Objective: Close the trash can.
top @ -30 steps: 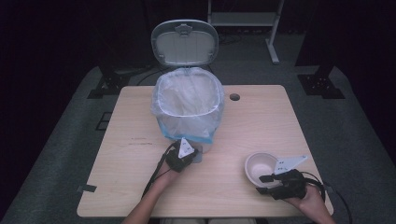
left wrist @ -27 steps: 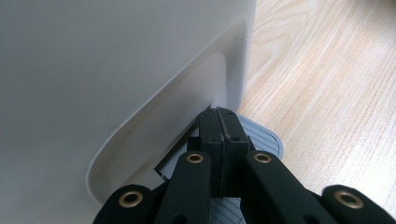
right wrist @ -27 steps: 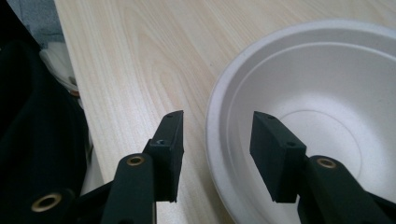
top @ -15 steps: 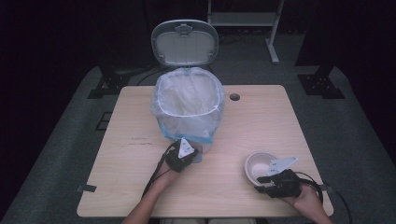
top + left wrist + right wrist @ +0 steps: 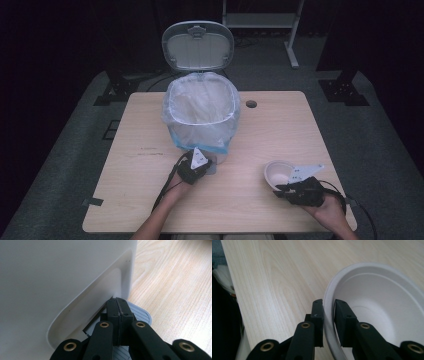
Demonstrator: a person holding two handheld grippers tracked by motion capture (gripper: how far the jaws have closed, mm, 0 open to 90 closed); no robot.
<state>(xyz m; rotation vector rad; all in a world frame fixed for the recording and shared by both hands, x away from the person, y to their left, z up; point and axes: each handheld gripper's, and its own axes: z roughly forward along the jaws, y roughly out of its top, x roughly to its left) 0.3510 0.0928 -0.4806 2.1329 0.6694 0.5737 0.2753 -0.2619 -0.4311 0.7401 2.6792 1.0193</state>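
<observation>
Two risks: my right hand-held gripper [image 5: 328, 312], jaws just closing over the bowl [image 5: 384, 312] rim, pinches thin, so it may slip. Left hand-held gripper [image 5: 119, 311], fully shut and empty, presses the bin [image 5: 202, 112] pedal [image 5: 141, 315]; easing off drops the lid [image 5: 198, 45].

A white paper bowl [image 5: 384, 315] is seen upright and empty near the front right corner of the table, its near rim set between two black pads. A white pedal bin [image 5: 202, 117], lined with a clear bag, is stood mid-table with its lid raised
</observation>
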